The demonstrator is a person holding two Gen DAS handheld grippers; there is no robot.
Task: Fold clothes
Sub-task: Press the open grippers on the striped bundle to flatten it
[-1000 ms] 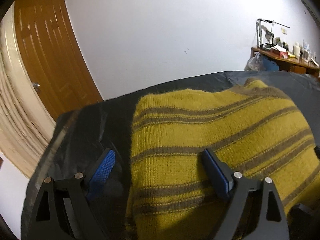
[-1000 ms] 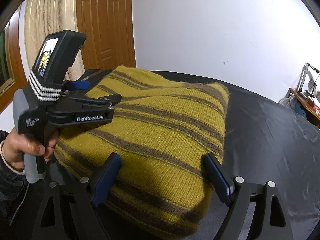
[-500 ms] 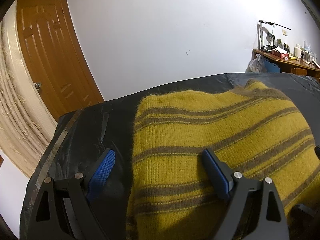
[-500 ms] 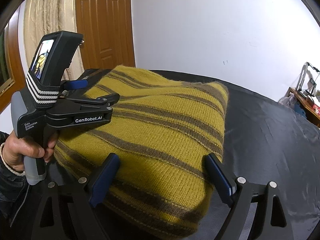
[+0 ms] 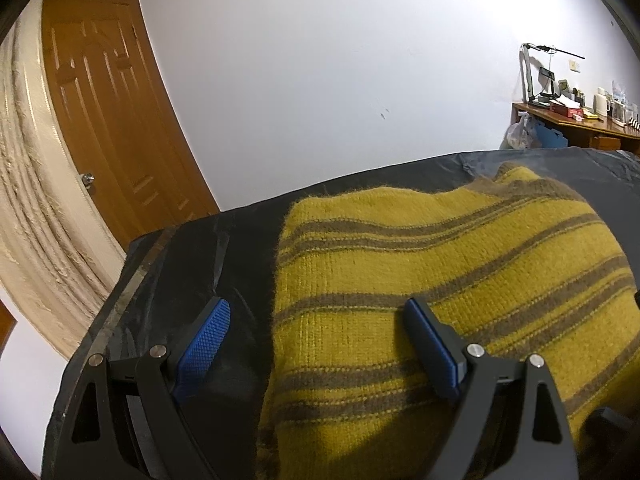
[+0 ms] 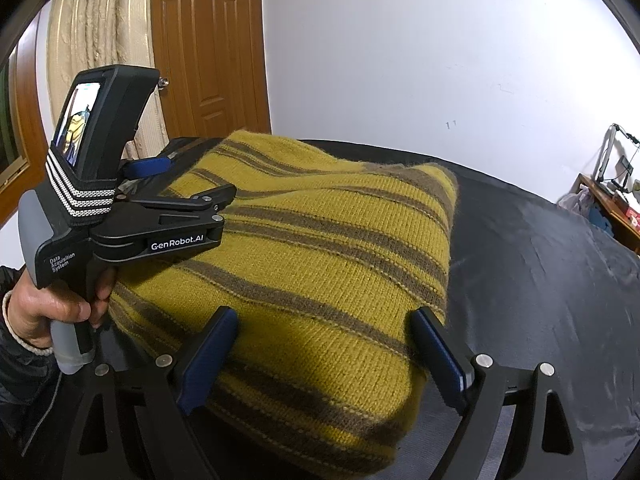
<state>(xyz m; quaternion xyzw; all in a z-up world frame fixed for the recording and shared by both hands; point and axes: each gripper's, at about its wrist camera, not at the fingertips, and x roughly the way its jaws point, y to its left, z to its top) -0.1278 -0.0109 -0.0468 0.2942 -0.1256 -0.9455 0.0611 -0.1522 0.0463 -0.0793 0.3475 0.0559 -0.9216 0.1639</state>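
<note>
- A person's hand [image 6: 52, 308] at the left edge grips the grey handle of the left gripper [image 6: 176, 184], a black two-finger tool with blue pads; its jaws stand apart above the left edge of the garment, holding nothing.
- A mustard-yellow knitted sweater with brown stripes [image 6: 320, 264] lies folded into a thick rectangle on the black sheet-covered table [image 6: 540, 280], its near edge between the right tool's fingers.
- The right gripper [image 6: 324, 356], black with blue pads, is spread wide over the sweater's near edge, clamping nothing.
- A brown wooden desk [image 5: 580, 130] stands far right.
</note>
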